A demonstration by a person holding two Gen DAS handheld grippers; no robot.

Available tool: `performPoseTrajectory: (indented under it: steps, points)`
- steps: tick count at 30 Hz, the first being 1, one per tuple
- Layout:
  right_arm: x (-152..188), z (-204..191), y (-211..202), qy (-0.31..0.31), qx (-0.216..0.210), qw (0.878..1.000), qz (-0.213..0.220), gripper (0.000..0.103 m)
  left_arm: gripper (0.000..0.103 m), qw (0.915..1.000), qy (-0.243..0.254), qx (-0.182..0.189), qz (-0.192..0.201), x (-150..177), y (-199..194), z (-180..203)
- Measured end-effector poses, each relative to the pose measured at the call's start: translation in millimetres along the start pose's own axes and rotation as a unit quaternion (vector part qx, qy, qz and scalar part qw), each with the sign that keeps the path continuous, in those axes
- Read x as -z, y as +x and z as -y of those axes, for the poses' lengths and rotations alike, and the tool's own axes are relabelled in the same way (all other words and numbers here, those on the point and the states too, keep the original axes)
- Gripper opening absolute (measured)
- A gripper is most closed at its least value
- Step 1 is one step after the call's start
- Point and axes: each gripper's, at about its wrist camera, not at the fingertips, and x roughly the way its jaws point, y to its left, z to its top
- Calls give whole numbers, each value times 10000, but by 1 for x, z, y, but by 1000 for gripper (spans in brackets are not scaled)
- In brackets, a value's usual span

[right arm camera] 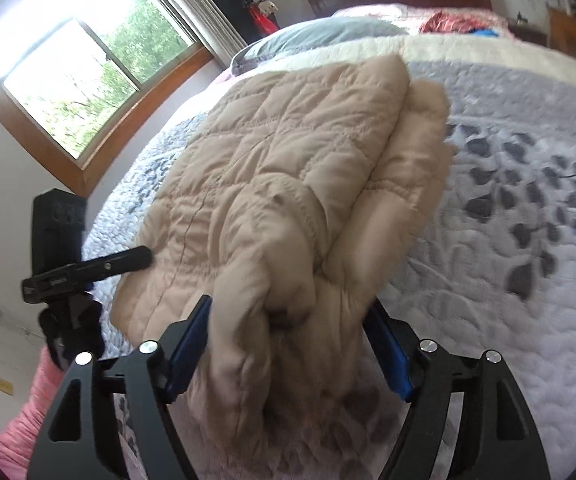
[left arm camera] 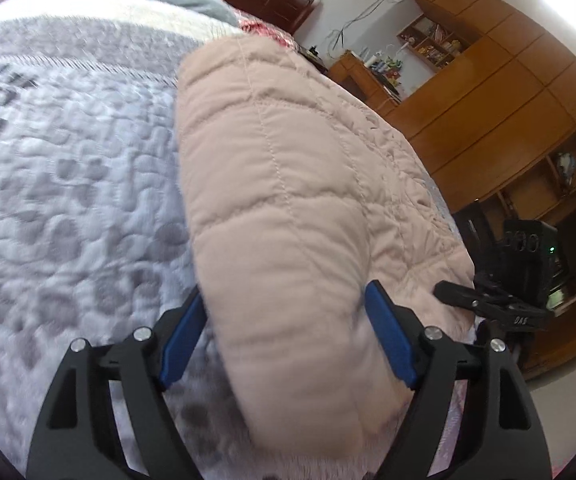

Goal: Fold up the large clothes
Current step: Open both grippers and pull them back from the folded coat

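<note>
A pale pink-beige quilted padded coat [left arm camera: 288, 168] lies folded lengthwise on a grey floral bedspread [left arm camera: 67, 200]. My left gripper [left arm camera: 288, 332] has its blue pads on either side of a thick folded edge of the coat. In the right wrist view the coat [right arm camera: 288, 168] shows a folded sleeve along its right side. My right gripper [right arm camera: 292, 344] straddles the bunched near end of the coat, its blue pads against the fabric. Each view also shows the other gripper: the right one [left arm camera: 492, 304] and the left one [right arm camera: 87, 268].
The bedspread [right arm camera: 528, 280] spreads right of the coat. A grey pillow [right arm camera: 320, 36] and red clothes [right arm camera: 448, 22] lie near the dark headboard. A window [right arm camera: 79, 68] is at the left. Wooden cabinets [left arm camera: 508, 100] stand beyond the bed's side.
</note>
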Motion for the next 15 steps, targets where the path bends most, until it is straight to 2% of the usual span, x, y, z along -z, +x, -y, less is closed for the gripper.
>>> performPoseTrajectory:
  steps: [4,7,15]
  points:
    - [13,-5,-26,-72,141,9998,140,76,77,9984,338,-318,319,19,-33,15]
    - [21,-7,-34,-49,115,9998,147,76,77,9972,469,-421,407,29,-47,24]
    - [44,-9,-37,-159,434,9989,112,76,77,9948,585,-747,361,44,-47,26]
